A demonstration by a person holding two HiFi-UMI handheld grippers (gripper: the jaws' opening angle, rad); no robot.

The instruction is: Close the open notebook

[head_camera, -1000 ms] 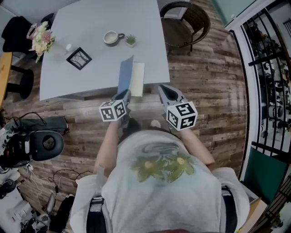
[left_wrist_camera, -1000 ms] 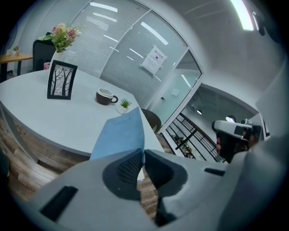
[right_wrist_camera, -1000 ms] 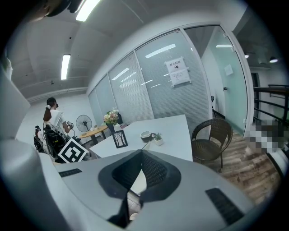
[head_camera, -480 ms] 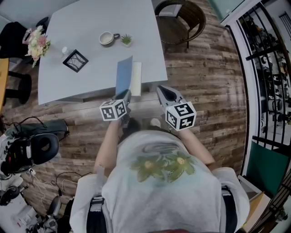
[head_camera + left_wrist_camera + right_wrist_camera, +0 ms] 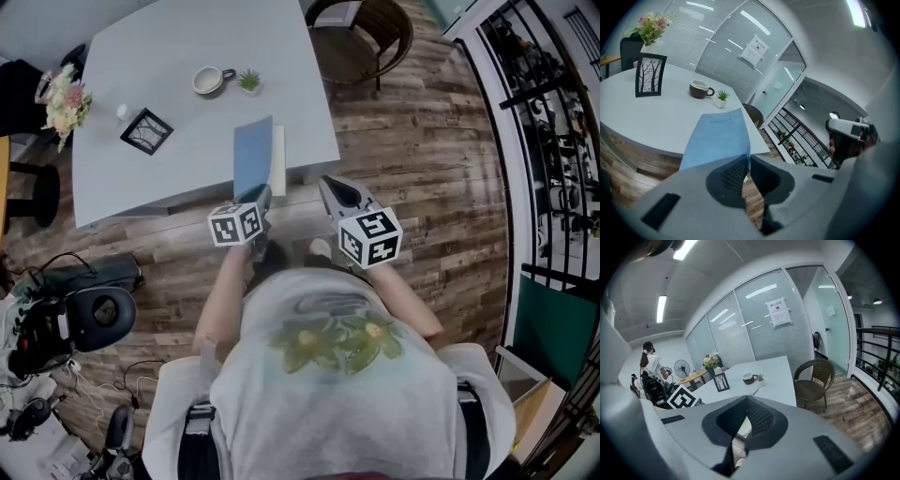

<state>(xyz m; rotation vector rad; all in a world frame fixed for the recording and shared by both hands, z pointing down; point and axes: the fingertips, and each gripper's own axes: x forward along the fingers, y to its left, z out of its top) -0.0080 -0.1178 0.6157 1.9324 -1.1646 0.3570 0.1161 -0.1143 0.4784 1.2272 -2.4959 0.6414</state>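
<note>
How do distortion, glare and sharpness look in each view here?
Head view: fisheye curves the railing and floor planks; even light, sharp. Left gripper view: heavy barrel warp, black corners, notebook crisp, ceiling lamp blown out. Right gripper view: same vignette, bright strips on the glass wall.

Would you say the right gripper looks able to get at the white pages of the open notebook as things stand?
Probably yes: the right gripper hovers just off the table edge near the white pages with nothing between, while the left gripper holds the blue cover raised.
</note>
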